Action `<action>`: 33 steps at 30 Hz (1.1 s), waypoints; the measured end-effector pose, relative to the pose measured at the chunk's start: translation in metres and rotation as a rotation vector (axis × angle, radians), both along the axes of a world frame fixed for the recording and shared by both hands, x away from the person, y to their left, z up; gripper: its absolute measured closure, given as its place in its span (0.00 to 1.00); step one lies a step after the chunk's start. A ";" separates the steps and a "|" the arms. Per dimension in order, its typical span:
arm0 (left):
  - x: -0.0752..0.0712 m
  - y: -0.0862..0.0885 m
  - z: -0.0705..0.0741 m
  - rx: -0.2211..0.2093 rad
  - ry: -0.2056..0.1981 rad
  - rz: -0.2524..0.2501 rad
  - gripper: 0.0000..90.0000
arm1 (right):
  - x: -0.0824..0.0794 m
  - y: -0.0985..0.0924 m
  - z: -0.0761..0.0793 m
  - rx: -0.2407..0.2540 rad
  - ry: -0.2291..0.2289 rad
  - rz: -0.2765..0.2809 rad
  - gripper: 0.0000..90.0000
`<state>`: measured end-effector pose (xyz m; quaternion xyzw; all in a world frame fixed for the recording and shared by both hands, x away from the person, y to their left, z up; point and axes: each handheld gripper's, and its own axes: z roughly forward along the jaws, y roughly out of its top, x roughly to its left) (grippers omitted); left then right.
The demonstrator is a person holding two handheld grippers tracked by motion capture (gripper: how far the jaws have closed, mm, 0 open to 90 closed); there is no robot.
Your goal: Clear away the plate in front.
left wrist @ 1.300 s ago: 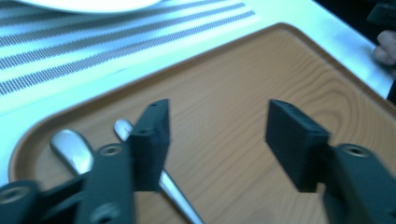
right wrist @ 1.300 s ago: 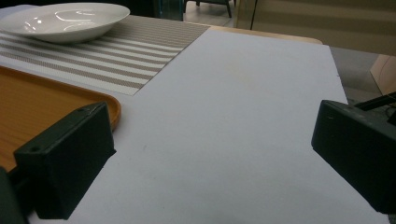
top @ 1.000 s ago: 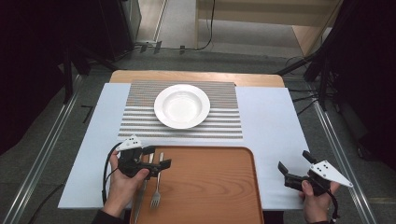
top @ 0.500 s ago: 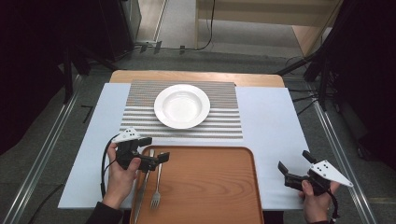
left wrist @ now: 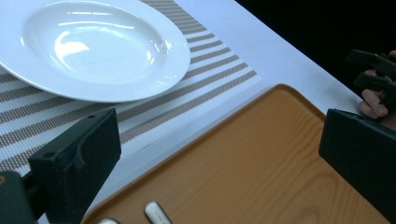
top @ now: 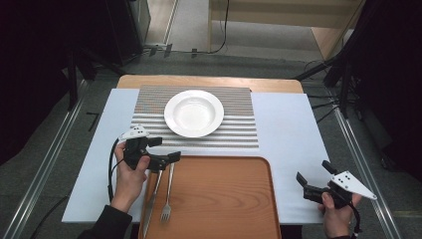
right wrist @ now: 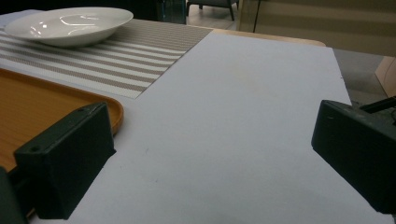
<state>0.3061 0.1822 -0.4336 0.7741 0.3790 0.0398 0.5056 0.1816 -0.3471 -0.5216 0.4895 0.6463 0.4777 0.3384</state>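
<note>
1. High view: a round, shiny white deep plate (top: 193, 113) sits on a woven mat with brown and white stripes (top: 244, 130), toward the far edge of the table.
2. A smooth, pale blue-white sheet (top: 291, 139) covers most of the wooden table (top: 209, 81) under the mat.
3. A flat orange-brown wooden tray with round corners (top: 224, 199) lies at the near edge of the table, just in front of the mat.
4. A thin silver metal fork (top: 167, 199) and a long silver metal knife (top: 151, 201) lie side by side along the tray's left edge.
5. The left gripper (top: 164, 149), black with a white top, is held over the tray's far left corner. Its jaws are spread wide apart and hold nothing.
6. The handle ends of the fork and knife are right below the left gripper's jaws; I cannot tell if they touch.
7. Left gripper view: two rounded silver handle tips (left wrist: 158, 213) peek up at the bottom, between the jaws.
8. The right gripper (top: 313, 179) is near the table's near right corner, right of the tray. Its jaws are spread wide over the bare sheet, well apart from the fork and knife.
</note>
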 end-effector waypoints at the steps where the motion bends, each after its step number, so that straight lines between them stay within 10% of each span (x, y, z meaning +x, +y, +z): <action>1: 0.002 -0.001 0.001 0.002 -0.001 0.001 0.00 | 0.000 0.000 0.000 -0.001 0.000 0.001 0.00; 33: 0.062 -0.011 0.005 0.027 0.027 0.062 0.00 | -0.002 0.001 -0.001 0.000 -0.009 0.011 0.00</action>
